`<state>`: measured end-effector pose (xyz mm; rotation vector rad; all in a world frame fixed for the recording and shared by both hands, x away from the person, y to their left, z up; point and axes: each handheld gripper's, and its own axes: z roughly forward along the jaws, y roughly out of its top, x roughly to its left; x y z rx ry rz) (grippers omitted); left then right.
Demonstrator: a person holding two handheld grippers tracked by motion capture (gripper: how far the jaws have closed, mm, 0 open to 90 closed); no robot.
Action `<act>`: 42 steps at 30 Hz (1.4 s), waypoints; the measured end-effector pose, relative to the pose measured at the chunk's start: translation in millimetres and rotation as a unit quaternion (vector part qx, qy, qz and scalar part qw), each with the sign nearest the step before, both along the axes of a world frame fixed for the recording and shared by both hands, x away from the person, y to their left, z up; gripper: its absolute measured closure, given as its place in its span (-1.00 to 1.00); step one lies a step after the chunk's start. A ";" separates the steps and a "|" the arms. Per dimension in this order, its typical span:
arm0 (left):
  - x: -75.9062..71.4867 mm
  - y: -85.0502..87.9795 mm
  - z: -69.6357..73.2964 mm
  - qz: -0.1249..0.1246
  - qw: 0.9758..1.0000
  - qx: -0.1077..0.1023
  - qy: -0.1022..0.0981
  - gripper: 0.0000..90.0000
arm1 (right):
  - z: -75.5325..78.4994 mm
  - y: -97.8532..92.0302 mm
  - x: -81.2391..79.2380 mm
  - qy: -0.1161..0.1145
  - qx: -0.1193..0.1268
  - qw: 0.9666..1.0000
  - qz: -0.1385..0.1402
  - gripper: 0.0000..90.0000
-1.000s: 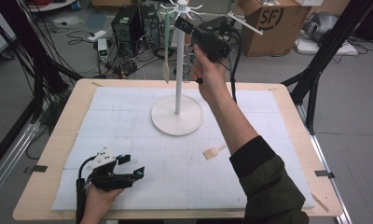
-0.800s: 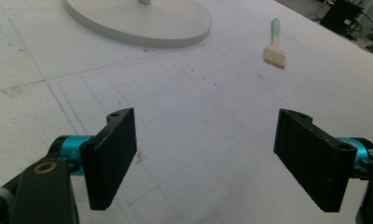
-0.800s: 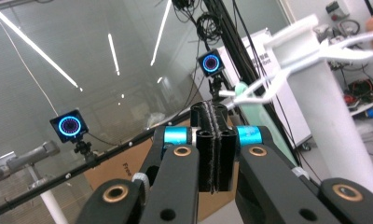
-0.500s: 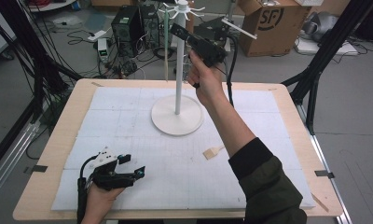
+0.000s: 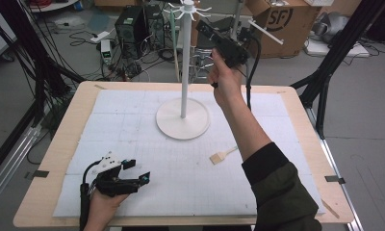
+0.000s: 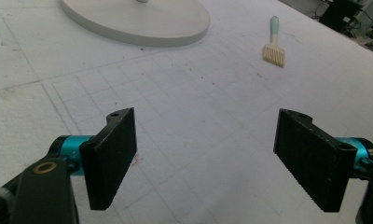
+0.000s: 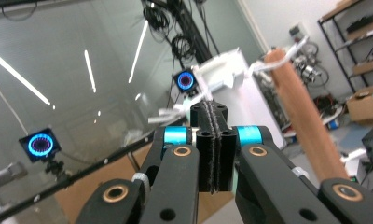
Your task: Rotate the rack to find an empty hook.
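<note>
A white hook stand [image 5: 183,72] rises from a round base [image 5: 183,119] on the white mat. A person's right hand holds my right gripper [image 5: 201,25] raised beside the stand's top hooks, to their right. In the right gripper view its jaws [image 7: 213,112] are pressed together with nothing seen between them, and a wooden handle [image 7: 301,116] hangs from a white hook just to the right. My left gripper [image 5: 140,171] rests low at the mat's front left, open and empty [image 6: 205,140]. A small brush [image 5: 223,155] lies flat on the mat, apart from both grippers.
The table's wooden edge [image 5: 65,144] frames the mat. Behind the table are computer cases [image 5: 130,24], cables and a cardboard box [image 5: 282,19]. Black frame legs [image 5: 325,72] stand at the right. From the left gripper view, the base [image 6: 142,18] and the brush [image 6: 273,51] lie ahead.
The right hand first carried its gripper left toward the stand's top, then drew it back a little to the right. The left gripper has stayed put.
</note>
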<state>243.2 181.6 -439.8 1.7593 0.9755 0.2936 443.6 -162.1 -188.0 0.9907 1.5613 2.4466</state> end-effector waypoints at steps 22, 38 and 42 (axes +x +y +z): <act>-1.0 2.2 1.1 0.003 1.000 -0.002 -0.001 -0.52 | 14.7 26.8 -2.3 -0.013 -0.019 1.000 0.014 1.00; -2.0 2.1 2.1 0.004 1.000 0.000 -0.003 -0.52 | 11.8 32.4 -10.6 -0.011 -0.024 0.999 0.028 0.87; -2.9 -1.1 2.5 0.001 1.000 0.004 -0.003 -0.52 | 5.8 25.8 -14.0 -0.013 -0.033 0.999 0.029 0.56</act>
